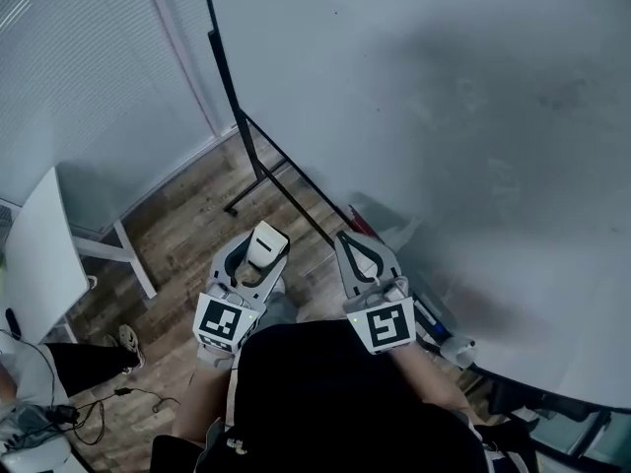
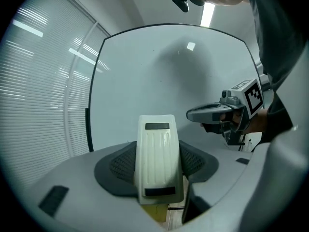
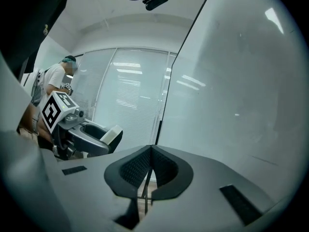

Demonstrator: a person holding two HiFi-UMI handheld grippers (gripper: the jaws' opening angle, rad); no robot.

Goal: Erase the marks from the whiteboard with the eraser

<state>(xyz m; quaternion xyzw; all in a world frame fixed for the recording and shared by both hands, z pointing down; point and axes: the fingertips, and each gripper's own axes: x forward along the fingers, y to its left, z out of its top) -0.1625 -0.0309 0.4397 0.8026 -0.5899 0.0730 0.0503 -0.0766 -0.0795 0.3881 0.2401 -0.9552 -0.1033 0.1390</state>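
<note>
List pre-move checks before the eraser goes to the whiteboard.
1. Eraser gripped: ok. The eraser sits clamped between the left gripper's jaws.
2. Right gripper free: ok. The right gripper has its jaws together on nothing.
3. Eraser on the whiteboard: not ok. It is held short of the whiteboard.
4. Marks located: cannot tell. Only faint grey smears show on the board.
5. Wiping face toward the board: cannot tell. Only the ribbed white back shows.
6. Grippers apart: ok. They are side by side, not touching.
</note>
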